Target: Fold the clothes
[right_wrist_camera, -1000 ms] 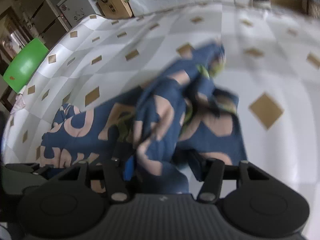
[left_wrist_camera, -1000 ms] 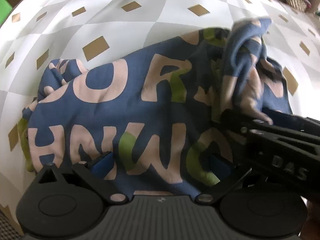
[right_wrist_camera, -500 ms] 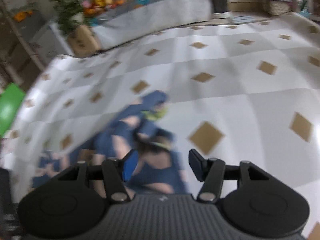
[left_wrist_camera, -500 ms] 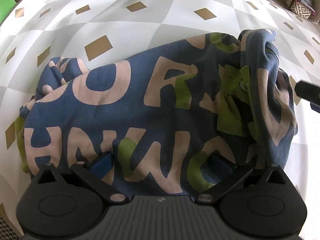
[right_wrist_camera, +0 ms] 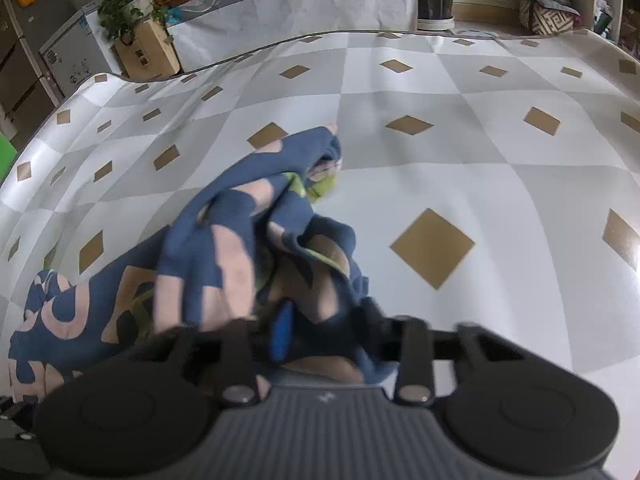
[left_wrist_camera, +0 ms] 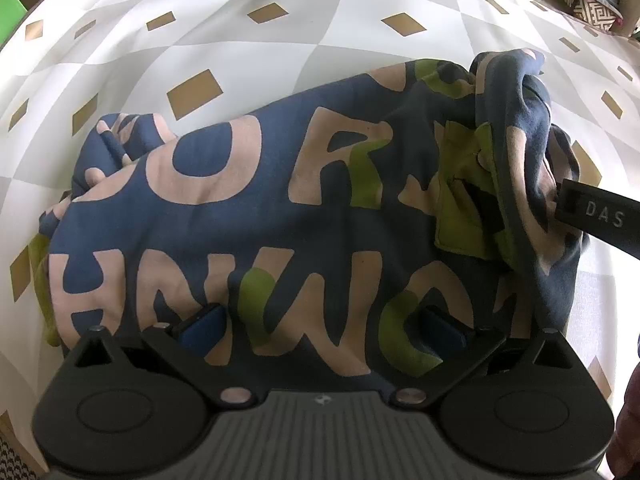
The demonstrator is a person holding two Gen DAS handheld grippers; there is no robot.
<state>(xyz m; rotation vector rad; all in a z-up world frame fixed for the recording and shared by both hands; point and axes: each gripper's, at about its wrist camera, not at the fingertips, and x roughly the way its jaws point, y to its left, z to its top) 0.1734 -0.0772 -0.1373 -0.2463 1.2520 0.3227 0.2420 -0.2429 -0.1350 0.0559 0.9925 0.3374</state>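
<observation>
Navy garment [left_wrist_camera: 248,220] with pink and green letters, spread on a checked sheet [left_wrist_camera: 200,20], right end bunched into a ridge. Left gripper [left_wrist_camera: 320,332] low over the near hem, jaws spread wide, cloth lying between the blue pads, not pinched. Right gripper [right_wrist_camera: 320,328] at the bunched end, jaws just closing, now clenched on a fold of the garment; blurred in its own view, seen from the left as a black finger [left_wrist_camera: 596,216] against the ridge
</observation>
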